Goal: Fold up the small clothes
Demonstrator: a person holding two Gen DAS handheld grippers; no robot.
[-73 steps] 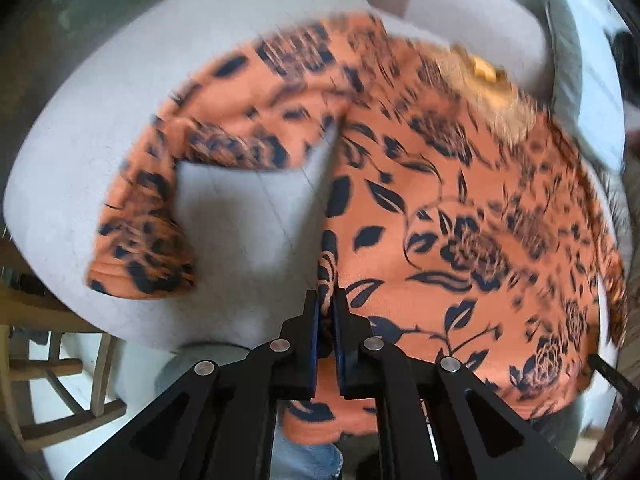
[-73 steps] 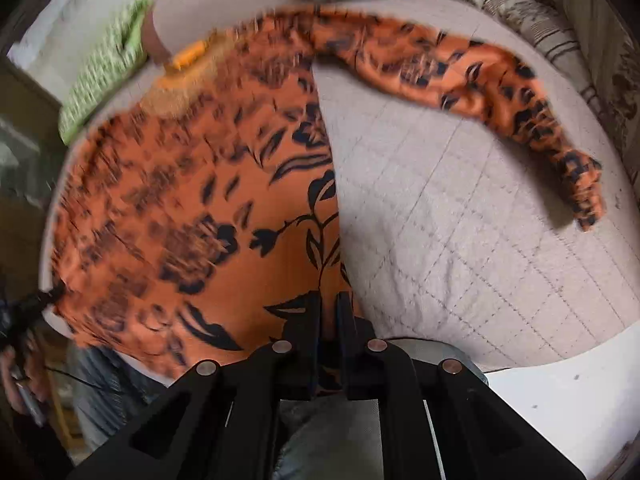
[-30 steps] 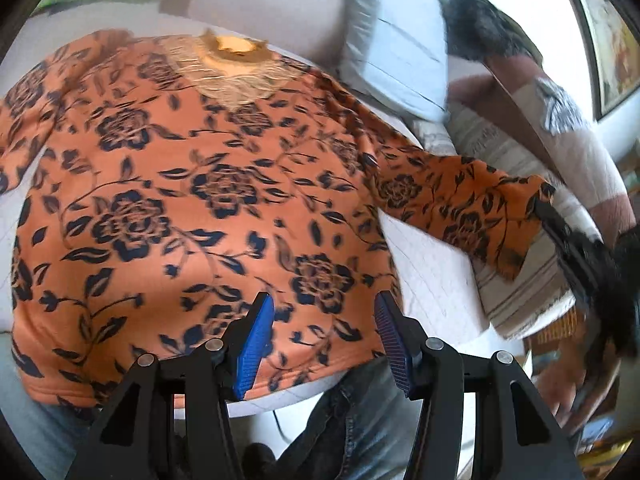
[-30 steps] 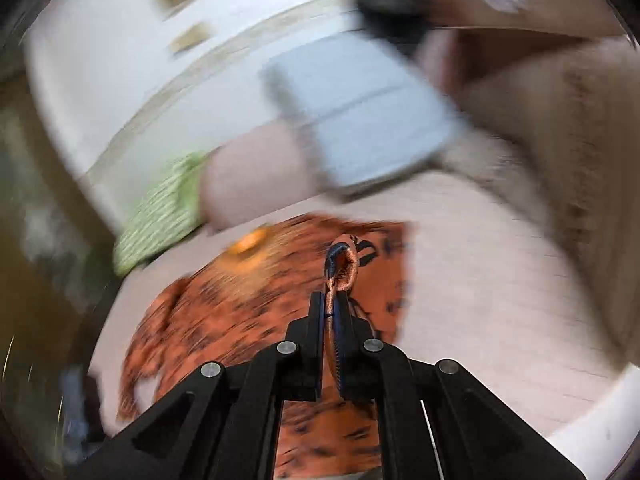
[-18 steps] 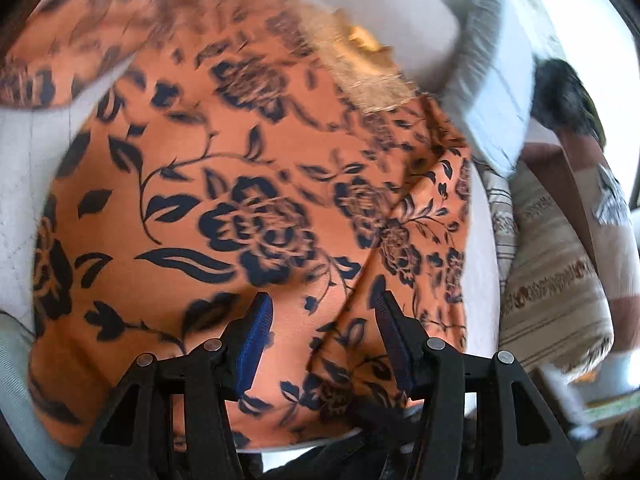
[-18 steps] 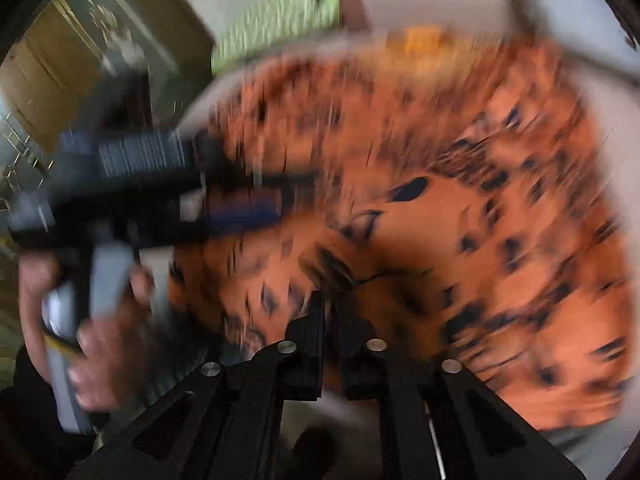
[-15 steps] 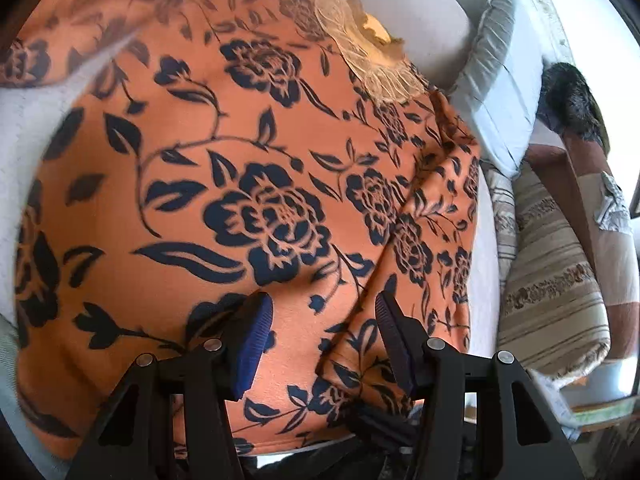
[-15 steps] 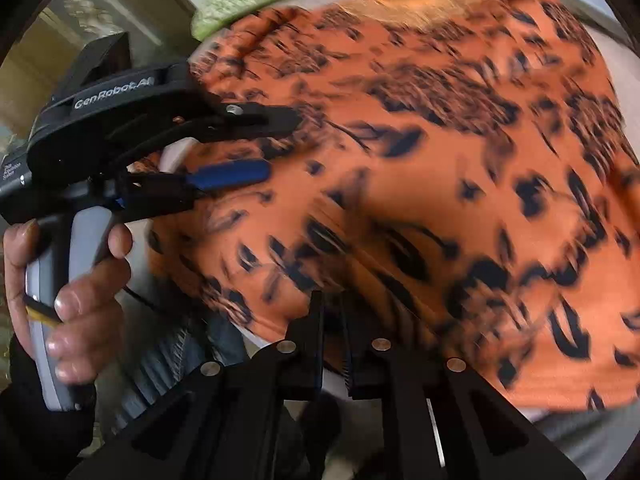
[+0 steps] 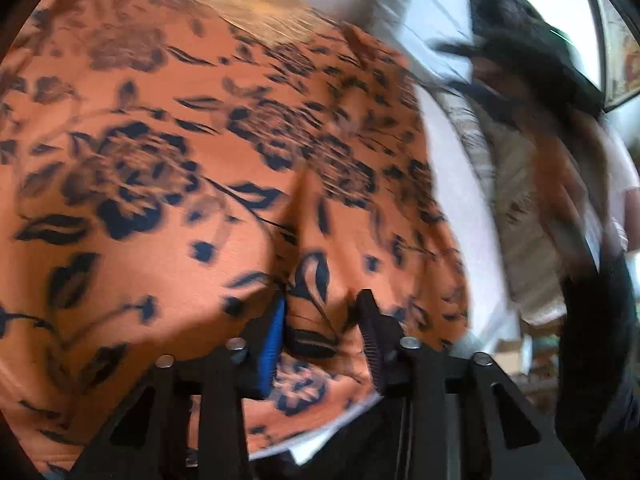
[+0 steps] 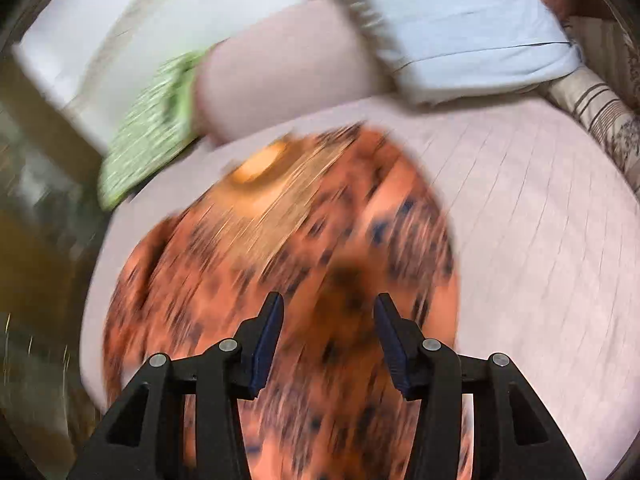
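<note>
An orange top with a dark floral print [image 9: 168, 168] lies flat on the pale quilted bed [image 10: 540, 240], its gold collar [image 10: 260, 168] at the far end. Its right sleeve is folded in over the body [image 9: 360, 216]. My left gripper [image 9: 322, 312] is open, low over the hem, with a raised fold of the cloth between its fingers. My right gripper [image 10: 328, 320] is open and empty above the top [image 10: 320, 280]. Both views are blurred by motion.
A green patterned cloth [image 10: 148, 128] lies at the bed's far left. A pinkish cushion [image 10: 280, 72] and a pale blue pillow [image 10: 460, 28] stand behind the collar. A striped pillow [image 10: 600, 116] is at the right. The person's blurred dark arm [image 9: 592, 320] crosses the left wrist view's right side.
My right gripper has opened, let go of the sleeve and pulled back over the bed. My left gripper has dropped closer onto the hem, with a fold of cloth now between its fingers.
</note>
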